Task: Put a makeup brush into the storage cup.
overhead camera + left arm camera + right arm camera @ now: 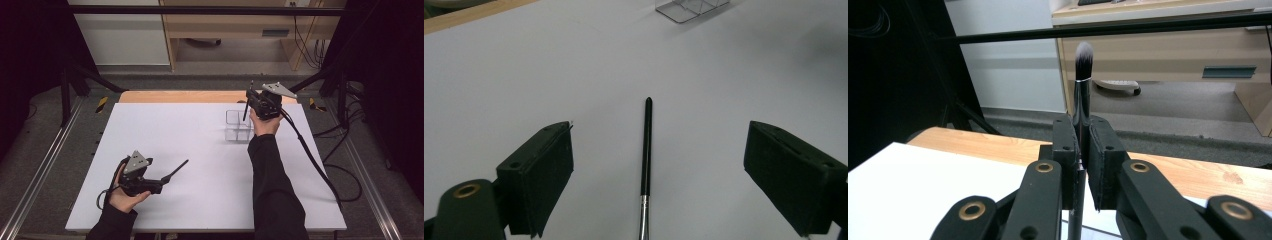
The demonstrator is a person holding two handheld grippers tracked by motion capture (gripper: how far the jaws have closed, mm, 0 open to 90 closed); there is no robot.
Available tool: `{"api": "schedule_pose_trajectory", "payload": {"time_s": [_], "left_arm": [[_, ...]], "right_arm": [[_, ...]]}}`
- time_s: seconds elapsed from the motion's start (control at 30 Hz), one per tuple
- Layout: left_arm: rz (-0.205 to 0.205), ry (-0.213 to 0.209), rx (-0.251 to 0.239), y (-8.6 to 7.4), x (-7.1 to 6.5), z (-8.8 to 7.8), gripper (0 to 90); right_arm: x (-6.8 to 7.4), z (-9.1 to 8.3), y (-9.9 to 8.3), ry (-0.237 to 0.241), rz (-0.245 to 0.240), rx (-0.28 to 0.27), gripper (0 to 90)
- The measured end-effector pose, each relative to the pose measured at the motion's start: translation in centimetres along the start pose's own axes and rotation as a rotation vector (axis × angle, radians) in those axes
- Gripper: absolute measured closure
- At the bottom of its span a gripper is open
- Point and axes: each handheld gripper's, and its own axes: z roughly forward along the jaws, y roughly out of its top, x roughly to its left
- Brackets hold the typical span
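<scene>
Right gripper (248, 103), raised above the clear organizer (238, 125) at the table's (200, 150) far side, clamps an upright makeup brush (1082, 90), its lower handle hidden, while left gripper (172, 172) rests low, jaws wide around a second brush (646, 150).
</scene>
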Motion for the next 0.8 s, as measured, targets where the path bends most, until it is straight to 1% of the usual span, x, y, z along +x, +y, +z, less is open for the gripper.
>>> {"api": "schedule_pose_trajectory", "payload": {"time_s": [0.23,0.5,0.8], "left_arm": [[0.0,0.0,0.0,0.0,0.0,0.0,11.7],[0.001,0.001,-0.001,0.0,0.0,0.0,11.7],[0.0,0.001,0.0,0.0,0.0,0.0,11.7]], "right_arm": [[0.1,0.4,-0.5,0.0,-0.005,0.013,84.0],[-0.3,0.7,-1.6,-0.002,0.01,0.038,84.0],[-0.4,1.0,-2.8,-0.001,0.01,0.059,84.0]]}}
